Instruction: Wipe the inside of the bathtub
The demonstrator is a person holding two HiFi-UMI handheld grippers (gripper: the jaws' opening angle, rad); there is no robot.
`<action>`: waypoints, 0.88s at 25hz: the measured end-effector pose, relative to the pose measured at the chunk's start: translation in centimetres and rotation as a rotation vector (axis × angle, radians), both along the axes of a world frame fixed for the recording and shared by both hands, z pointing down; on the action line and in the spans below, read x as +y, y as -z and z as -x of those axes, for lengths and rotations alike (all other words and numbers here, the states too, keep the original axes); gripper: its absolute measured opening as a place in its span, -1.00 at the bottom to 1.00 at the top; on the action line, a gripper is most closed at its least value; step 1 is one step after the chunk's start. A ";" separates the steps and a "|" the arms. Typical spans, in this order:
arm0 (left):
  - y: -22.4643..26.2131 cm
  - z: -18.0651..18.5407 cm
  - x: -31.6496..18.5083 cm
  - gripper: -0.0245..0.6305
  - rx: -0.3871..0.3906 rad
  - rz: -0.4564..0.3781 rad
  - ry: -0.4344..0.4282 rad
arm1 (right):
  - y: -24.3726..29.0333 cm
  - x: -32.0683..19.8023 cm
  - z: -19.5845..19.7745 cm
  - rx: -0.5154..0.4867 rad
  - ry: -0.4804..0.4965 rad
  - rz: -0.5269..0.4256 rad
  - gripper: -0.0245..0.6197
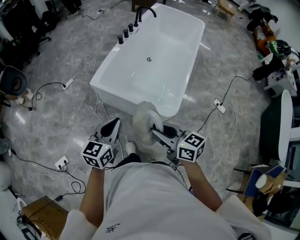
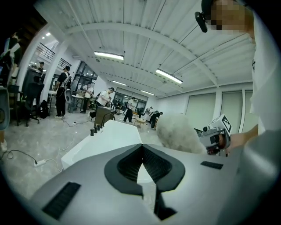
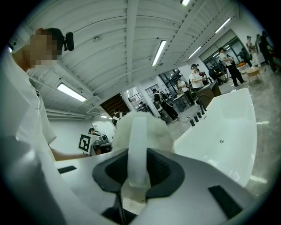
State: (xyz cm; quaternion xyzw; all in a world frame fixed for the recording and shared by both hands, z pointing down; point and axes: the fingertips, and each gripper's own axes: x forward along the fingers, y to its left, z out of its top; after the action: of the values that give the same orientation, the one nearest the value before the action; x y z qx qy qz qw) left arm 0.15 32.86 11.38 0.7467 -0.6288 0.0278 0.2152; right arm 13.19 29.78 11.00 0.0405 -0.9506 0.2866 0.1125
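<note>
Your right gripper (image 1: 155, 131) is low in the middle of the head view. Its fingers (image 3: 163, 169) are closed on the white band of a fluffy pad (image 1: 146, 117). The pad sticks up past the fingers, and from above it covers a bit of the near end of the tub (image 1: 161, 77).

Your left gripper (image 1: 114, 124) is just to the left of the right one, and they do not touch. Its fingers (image 2: 154, 165) are closed tip to tip, and there is nothing between them. It points at the near end of the tub and is over the floor (image 1: 56, 117).

The tub is white and takes up the upper middle of the head view. It runs away from you toward the top right. A small drain (image 1: 149, 59) is in the bottom of it. A black tap (image 1: 145, 11) and a row of black knobs (image 1: 125, 33) are at the upper left of the tub.

The floor is grey and shiny, and thin cables (image 1: 222, 101) lie on it on both sides of the tub
</note>
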 end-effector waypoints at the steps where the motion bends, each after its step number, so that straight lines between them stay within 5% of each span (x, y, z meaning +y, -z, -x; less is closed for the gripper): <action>1: -0.1 0.8 -0.3 -0.89 0.003 -0.002 -0.008 | 0.0 -0.2 1.0 -0.004 -0.002 0.009 -0.63; 12: -1.9 7.1 -2.2 -0.89 0.032 0.007 -0.060 | -1.8 -0.6 8.4 0.060 0.010 0.024 -0.63; 22: -4.3 4.6 -5.8 -0.89 0.064 0.056 -0.180 | -5.0 -4.5 4.3 0.201 -0.033 0.000 -0.63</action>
State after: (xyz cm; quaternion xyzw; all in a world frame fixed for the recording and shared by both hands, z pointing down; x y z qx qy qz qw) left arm -4.40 27.07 15.72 0.7944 -0.5509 0.0409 0.2524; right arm 8.88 25.29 15.98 0.0847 -0.9337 0.2830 0.2025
